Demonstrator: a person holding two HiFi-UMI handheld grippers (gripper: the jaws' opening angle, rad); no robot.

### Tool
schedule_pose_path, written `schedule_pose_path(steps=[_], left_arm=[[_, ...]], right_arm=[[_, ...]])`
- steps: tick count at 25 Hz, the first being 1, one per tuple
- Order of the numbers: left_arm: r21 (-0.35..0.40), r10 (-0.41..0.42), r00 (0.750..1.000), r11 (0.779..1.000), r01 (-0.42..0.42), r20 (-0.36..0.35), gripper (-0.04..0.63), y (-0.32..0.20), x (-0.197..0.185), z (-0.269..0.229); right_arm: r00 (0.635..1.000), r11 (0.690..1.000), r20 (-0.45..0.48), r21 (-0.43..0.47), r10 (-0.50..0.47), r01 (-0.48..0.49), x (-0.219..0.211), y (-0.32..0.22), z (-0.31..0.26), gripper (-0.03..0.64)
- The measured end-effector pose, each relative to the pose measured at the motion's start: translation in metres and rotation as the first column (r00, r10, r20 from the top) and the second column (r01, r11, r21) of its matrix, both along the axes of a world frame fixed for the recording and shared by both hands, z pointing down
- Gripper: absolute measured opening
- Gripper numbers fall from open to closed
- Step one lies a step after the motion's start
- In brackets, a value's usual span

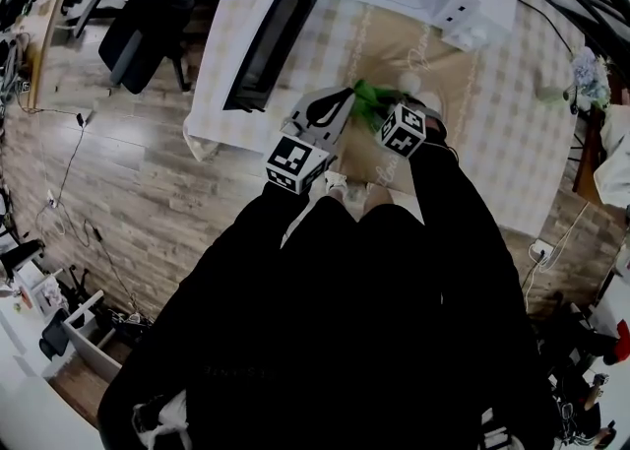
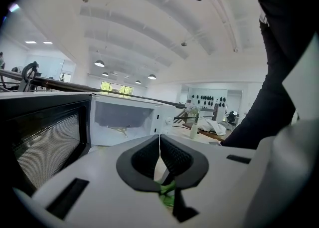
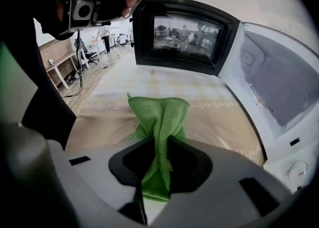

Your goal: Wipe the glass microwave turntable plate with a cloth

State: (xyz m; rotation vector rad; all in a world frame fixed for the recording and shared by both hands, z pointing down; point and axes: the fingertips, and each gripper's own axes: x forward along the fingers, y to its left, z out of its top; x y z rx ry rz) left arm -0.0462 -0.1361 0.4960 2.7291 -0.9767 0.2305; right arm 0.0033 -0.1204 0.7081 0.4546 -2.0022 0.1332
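Right gripper (image 3: pixel 157 172) jaws are clenched on the green cloth (image 3: pixel 159 117), which is bunched above the bench (image 3: pixel 149 80). Left gripper (image 2: pixel 159 157) jaws are pressed together with nothing clearly between them. The microwave (image 3: pixel 269 72) is open and has no plate inside. A faint curved rim on the bench looks like the glass plate (image 3: pixel 245 128), so I'd say all the wiping is still to do.

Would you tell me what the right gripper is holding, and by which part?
The right gripper holds the green microfibre cloth, pinched between its fingers along a bunched fold, with the loose end fanning out ahead.
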Motion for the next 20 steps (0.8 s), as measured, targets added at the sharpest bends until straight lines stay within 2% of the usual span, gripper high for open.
schedule_pose_path(steps=[20], left_arm=[[0.000,0.163,0.987,0.987,-0.163,-0.002,0.021,0.014,0.071,-0.004]], right_arm=[[0.991,0.992,-0.047,-0.019,0.127,-0.128,0.085,0.029,0.003,0.094]])
